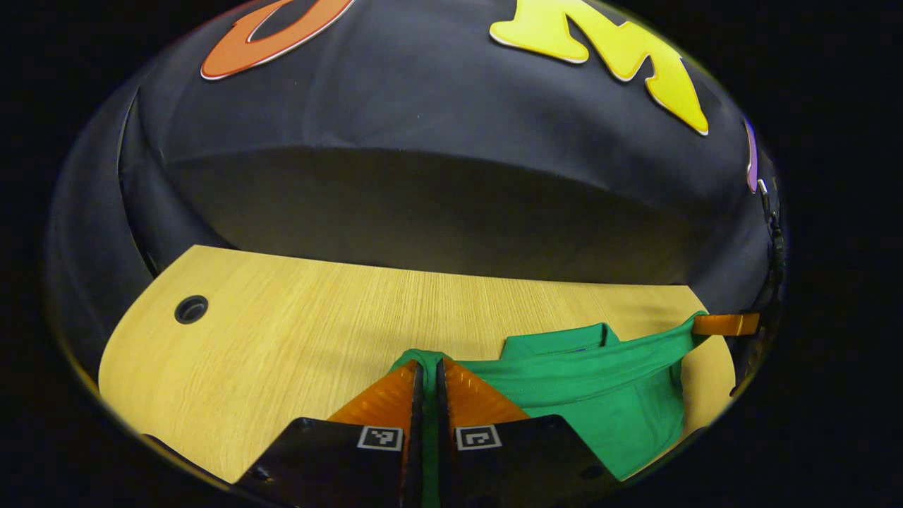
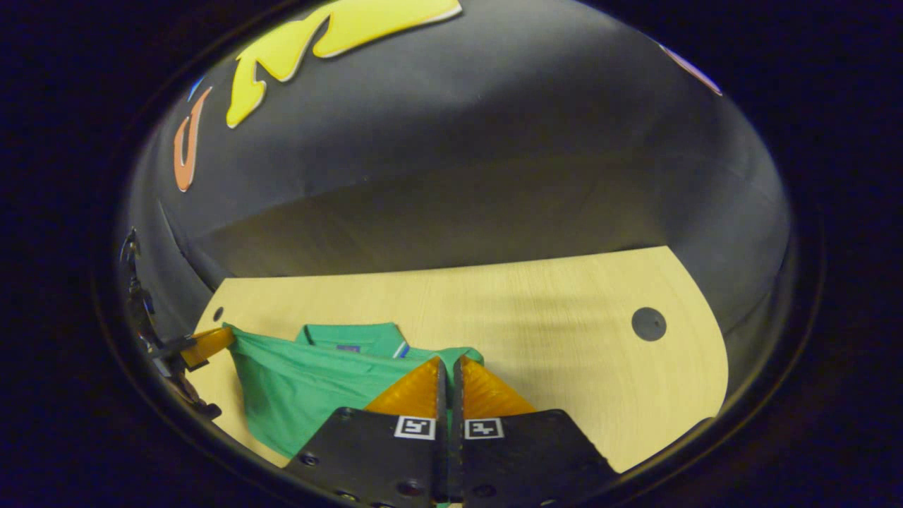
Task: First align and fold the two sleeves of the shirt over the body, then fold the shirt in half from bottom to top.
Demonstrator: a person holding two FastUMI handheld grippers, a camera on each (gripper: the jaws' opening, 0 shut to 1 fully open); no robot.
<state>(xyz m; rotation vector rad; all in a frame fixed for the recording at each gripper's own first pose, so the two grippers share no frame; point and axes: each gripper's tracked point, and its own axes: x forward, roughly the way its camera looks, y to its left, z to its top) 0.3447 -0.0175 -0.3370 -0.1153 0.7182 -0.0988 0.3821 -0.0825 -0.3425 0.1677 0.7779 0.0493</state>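
Both grippers are clamped on the green shirt (image 1: pixel 600 402) – the left gripper (image 1: pixel 429 367) and the right gripper (image 2: pixel 449 363) each pinch 1 corner of its lifted edge, stretched left-to-right between them above the table (image 1: pixel 282 339), collar (image 2: pixel 353 337) on the far side.

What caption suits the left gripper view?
Left hand-held gripper pinching an edge of the green shirt above the wooden table.

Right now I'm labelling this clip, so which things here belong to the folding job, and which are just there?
Job: green shirt; left tool and right tool, both clamped on its edge.
Just there: wooden table; cable hole.
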